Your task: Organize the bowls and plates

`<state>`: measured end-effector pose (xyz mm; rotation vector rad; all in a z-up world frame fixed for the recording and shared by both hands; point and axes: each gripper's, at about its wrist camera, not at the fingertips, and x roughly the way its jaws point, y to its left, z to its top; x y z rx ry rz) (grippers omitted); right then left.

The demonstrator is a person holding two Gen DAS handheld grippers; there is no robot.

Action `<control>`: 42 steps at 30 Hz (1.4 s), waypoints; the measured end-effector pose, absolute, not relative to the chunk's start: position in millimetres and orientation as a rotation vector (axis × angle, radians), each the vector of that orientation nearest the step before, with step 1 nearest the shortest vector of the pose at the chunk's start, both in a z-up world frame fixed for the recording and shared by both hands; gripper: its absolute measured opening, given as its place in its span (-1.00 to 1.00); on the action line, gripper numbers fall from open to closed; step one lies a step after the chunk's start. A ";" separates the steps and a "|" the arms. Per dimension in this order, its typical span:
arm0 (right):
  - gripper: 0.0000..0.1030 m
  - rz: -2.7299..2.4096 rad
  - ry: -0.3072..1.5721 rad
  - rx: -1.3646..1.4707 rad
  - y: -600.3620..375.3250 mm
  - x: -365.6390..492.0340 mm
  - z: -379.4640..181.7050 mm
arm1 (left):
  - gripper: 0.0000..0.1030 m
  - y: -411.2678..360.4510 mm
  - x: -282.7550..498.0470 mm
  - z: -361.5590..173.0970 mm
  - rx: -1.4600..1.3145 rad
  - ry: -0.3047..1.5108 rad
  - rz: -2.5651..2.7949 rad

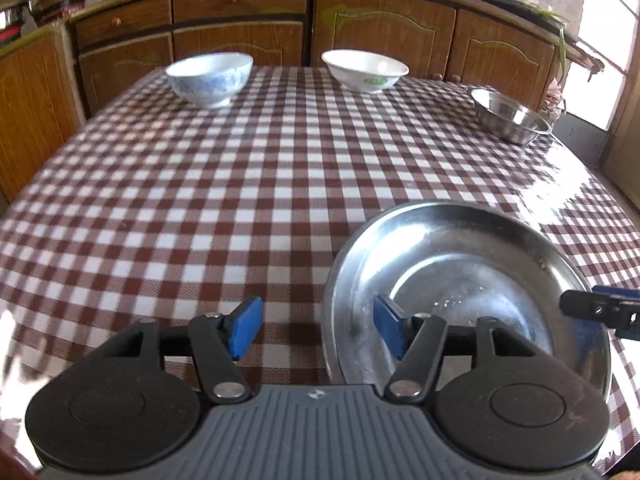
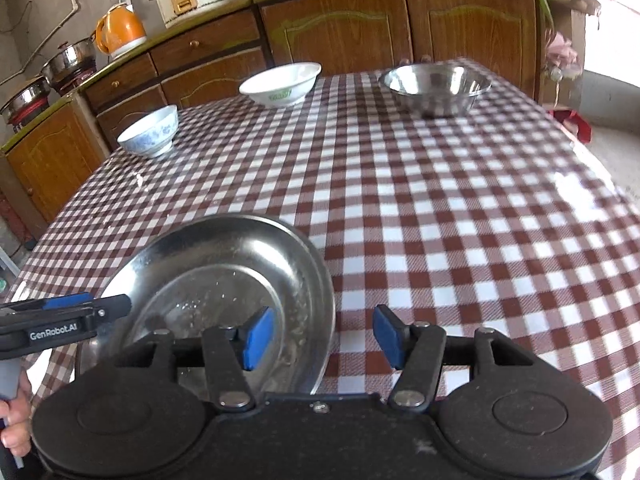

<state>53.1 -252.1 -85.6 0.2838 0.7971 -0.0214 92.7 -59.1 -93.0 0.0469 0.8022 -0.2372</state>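
Tablecloth (image 1: 240, 184) in brown and white checks covers the whole table and fills most of both views. A steel plate (image 1: 460, 264) lies flat on it in the lower right of the left wrist view and in the lower left of the right wrist view (image 2: 224, 264), nearest the cameras.

The left gripper (image 1: 318, 328) is wide open with nothing in it. Its blue pads straddle the plate's left rim: one pad (image 1: 390, 330) sits over the inside of the plate, the other over bare cloth. Whether either pad touches the metal cannot be told.

The right gripper (image 2: 322, 338) is also spread wide and empty. It straddles the plate's right rim, with one pad (image 2: 258, 338) over the plate and the other over the cloth. Each gripper shows at the edge of the other's view, at the far side of the plate.

Three bowls stand along the far edge of the table, well apart from the plate and from each other. A blue-patterned bowl (image 1: 210, 78) is in the upper left of the left wrist view. A white bowl (image 1: 364, 70) with a green mark is at upper centre. A steel bowl (image 1: 512, 118) is at upper right. All three are upright.

Wooden cabinets (image 1: 384, 28) run behind the table, and an orange kettle (image 2: 120, 34) stands on the counter in the upper left of the right wrist view.
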 end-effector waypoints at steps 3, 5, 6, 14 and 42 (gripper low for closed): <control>0.28 0.001 0.812 0.317 -251.9 57.5 -91.9 | 0.05 -60.1 97.8 -98.6 0.018 0.822 -0.273; -0.26 0.014 0.811 0.324 -250.9 59.1 -93.9 | -0.20 -60.3 99.4 -99.0 -0.003 0.812 -0.292; -0.27 0.022 0.811 0.324 -249.5 60.0 -94.5 | -0.37 -60.2 100.4 -99.2 -0.017 0.816 -0.311; -0.38 0.001 0.791 0.309 -249.7 61.9 -94.5 | -0.41 -63.4 100.3 -98.8 -0.014 0.817 -0.303; -0.38 0.040 0.642 0.240 -243.2 113.3 -3.6 | -0.41 -55.8 137.0 -16.3 -0.029 0.693 -0.262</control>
